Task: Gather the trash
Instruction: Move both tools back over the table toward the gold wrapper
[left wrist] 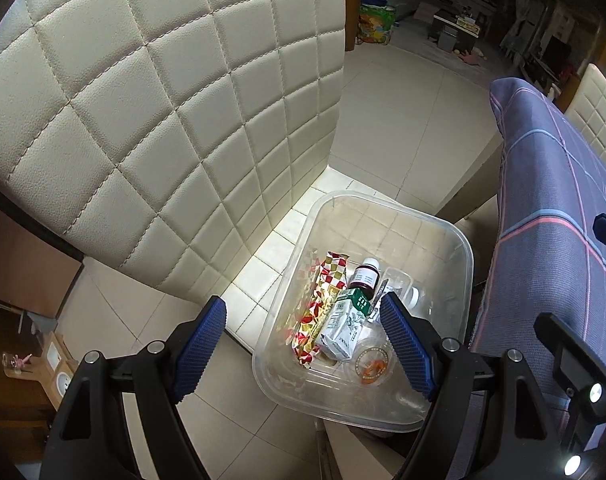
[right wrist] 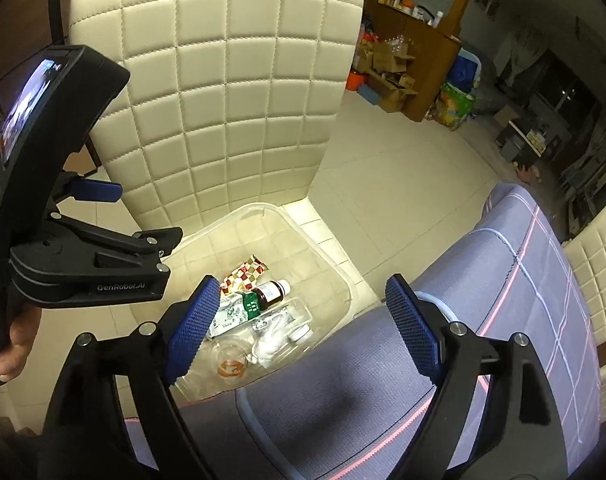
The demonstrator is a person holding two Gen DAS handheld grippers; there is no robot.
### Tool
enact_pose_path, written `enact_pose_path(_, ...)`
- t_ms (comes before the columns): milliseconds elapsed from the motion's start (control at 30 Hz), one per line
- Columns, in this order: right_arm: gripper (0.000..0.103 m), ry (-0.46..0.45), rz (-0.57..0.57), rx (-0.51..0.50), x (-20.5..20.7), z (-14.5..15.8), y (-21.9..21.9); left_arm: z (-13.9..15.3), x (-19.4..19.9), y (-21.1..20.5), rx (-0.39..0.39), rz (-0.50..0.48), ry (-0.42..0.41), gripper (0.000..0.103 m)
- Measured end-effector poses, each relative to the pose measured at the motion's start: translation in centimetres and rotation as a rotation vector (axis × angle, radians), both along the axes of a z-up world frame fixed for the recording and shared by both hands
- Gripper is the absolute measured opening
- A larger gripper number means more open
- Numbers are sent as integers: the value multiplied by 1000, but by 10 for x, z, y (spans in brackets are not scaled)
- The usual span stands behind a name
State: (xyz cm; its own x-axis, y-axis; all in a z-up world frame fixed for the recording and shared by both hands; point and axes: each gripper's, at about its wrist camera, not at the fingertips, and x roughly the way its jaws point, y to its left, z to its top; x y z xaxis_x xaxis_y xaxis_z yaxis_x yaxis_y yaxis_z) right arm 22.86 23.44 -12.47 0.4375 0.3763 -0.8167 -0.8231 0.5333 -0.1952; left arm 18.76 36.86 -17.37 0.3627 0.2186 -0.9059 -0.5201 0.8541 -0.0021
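While both grippers hung over the quilted cream chair (right wrist: pixel 223 100), the clear plastic bin (left wrist: pixel 459 248) sat on its seat, right beside a table draped in a purple checked cloth (right wrist: pixel 503 280). Inside lay the trash: a red-and-gold checkered wrapper (left wrist: pixel 323 304), a green-and-white carton (left wrist: pixel 343 324), a brown medicine bottle (left wrist: pixel 365 276), a clear cup lid with an orange print (left wrist: pixel 373 366) and crumpled white plastic (right wrist: pixel 271 340). The left gripper (left wrist: pixel 303 344) stood wide apart, nothing between its blue pads; the right gripper (right wrist: pixel 303 320) gaped just as wide and empty, above the bin's near edge and the cloth
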Motion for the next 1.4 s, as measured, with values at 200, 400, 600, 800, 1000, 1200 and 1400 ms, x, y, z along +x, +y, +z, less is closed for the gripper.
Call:
enact_pose_path(200,89,13,-11,-9,-1,-2,-7,2,-2,-9,5,-15,-1,77)
enact_pose_path(400,90,38,-20,-29,-5,-4,-21,7,-5,-23,10,-40,4,77)
enact_pose_path(600,90,62,-66,-8,-5,5,-52,17,-6,-45,11,-71,9,77)
enact_pose_path(800,91,61,-135,0,-4,14,-101,28,-1,-92,10,-141,9,77)
enact_pose_path(1000,97,70,-232,34,-3,26,-171,37,11,-160,6,-248,9,77)
enact_pose_path(1200,99,51,-353,47,-2,34,-254,46,28,-243,-13,-375,6,77)
enact_pose_path(1400,99,37,-491,19,2,34,-346,49,44,-330,-29,-500,13,77)
